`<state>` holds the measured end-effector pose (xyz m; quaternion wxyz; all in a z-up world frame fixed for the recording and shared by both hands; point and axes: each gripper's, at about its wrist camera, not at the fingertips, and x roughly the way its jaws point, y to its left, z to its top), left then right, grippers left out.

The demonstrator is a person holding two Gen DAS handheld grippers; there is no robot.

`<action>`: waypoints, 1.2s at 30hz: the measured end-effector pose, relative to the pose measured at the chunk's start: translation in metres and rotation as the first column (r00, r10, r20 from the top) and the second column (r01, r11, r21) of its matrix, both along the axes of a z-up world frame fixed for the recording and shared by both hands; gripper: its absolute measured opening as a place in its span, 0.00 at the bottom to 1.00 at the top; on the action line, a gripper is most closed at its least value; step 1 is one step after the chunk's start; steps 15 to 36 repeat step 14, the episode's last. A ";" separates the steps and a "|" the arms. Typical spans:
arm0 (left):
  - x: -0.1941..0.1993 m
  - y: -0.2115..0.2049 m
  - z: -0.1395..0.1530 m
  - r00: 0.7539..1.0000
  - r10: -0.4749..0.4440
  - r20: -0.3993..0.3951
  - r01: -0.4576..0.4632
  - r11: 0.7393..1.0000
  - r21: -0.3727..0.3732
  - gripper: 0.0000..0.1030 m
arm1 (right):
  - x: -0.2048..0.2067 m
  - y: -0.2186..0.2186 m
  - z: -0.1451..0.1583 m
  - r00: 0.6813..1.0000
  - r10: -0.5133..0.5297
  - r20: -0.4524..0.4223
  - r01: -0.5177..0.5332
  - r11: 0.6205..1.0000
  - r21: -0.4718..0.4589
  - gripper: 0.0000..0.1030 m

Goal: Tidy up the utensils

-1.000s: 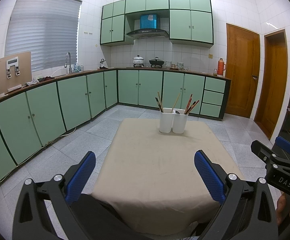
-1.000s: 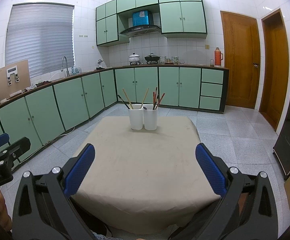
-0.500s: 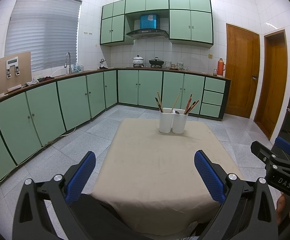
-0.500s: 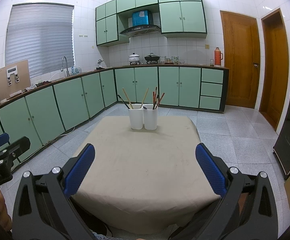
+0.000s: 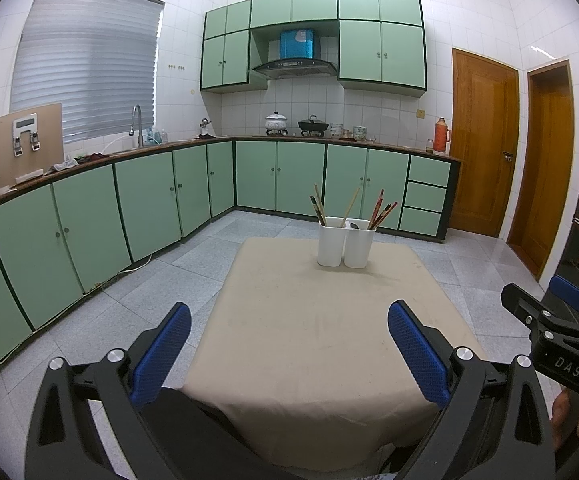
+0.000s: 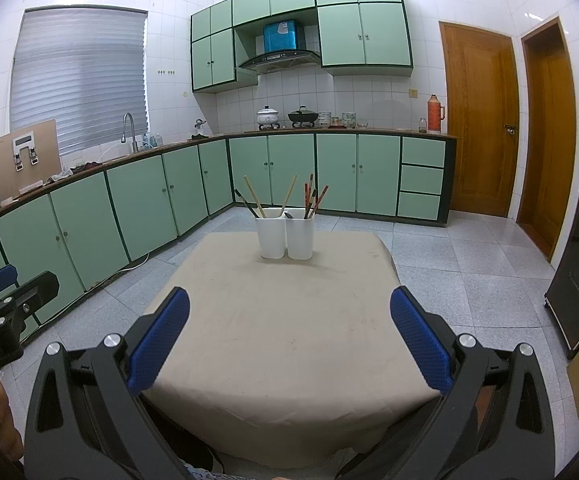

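Chopsticks (image 6: 254, 201), perhaps seven; two cups (image 6: 272, 236)

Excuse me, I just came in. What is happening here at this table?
A person holds two grippers over the near edge of a cloth-covered table. The left gripper and the right gripper both have open jaws and hold nothing. At the far end stand two white holders, touching side by side, with chopsticks standing in them. Nothing has been picked up yet.
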<state>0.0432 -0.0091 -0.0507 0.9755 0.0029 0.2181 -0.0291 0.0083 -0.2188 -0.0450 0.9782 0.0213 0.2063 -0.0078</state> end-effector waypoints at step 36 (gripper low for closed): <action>-0.002 -0.006 0.006 1.000 0.001 0.000 -0.001 1.000 -0.010 0.94 | 0.000 0.000 0.000 1.000 -0.001 0.001 0.001 1.000 0.000 0.95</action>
